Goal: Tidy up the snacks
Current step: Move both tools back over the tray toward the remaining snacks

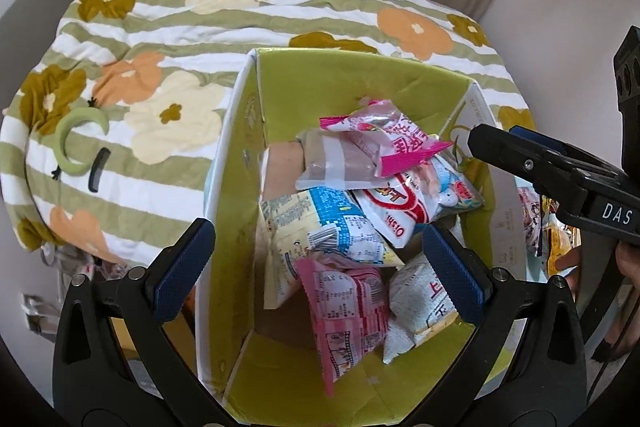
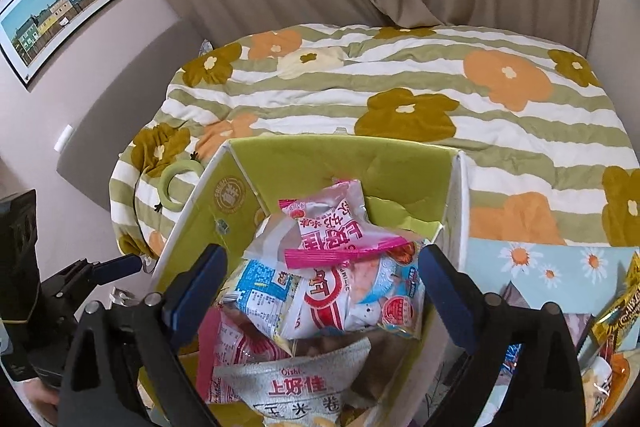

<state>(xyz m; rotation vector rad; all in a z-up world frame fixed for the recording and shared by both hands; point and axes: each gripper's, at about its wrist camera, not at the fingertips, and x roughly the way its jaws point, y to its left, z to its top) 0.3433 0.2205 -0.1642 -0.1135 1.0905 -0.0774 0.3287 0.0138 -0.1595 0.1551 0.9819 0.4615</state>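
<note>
Left wrist view first: the left gripper [image 1: 320,267] hangs over an open cardboard box with a lime-green lining [image 1: 360,75], its blue-padded fingers spread wide and pinching nothing. One finger sits outside the box's left wall, the other over the heap inside. That heap is the snack packets: a pink-and-white crinkly packet with a magenta sealed edge [image 1: 384,135] on top, a red-and-white Oishi bag [image 1: 404,211] under it, a blue-and-cream packet with a barcode [image 1: 320,231] and a pink printed packet [image 1: 344,303] nearer the camera. At the right edge the right gripper's black finger [image 1: 540,163] pokes in above the box's right wall. The box stands on a striped quilt with orange, brown and cream flowers [image 1: 320,11], where a green crescent-shaped hair clip [image 1: 80,143] and a small black comb [image 1: 99,171] lie (well clear of the box).

Now the right wrist view: the right gripper [image 2: 320,287] has its jaws opened wide, nothing pressed between the pads, the pink-and-white packet [image 2: 332,219] lying loose on the pile just ahead. A grey-white Oishi bag [image 2: 296,383] fills the near foreground. To the right, outside the box, more snacks rest on a pale blue daisy-print cloth [image 2: 520,267], among them a yellow foil packet [image 2: 620,303]. A framed picture of coloured houses [image 2: 60,11] hangs on the wall at left.
</note>
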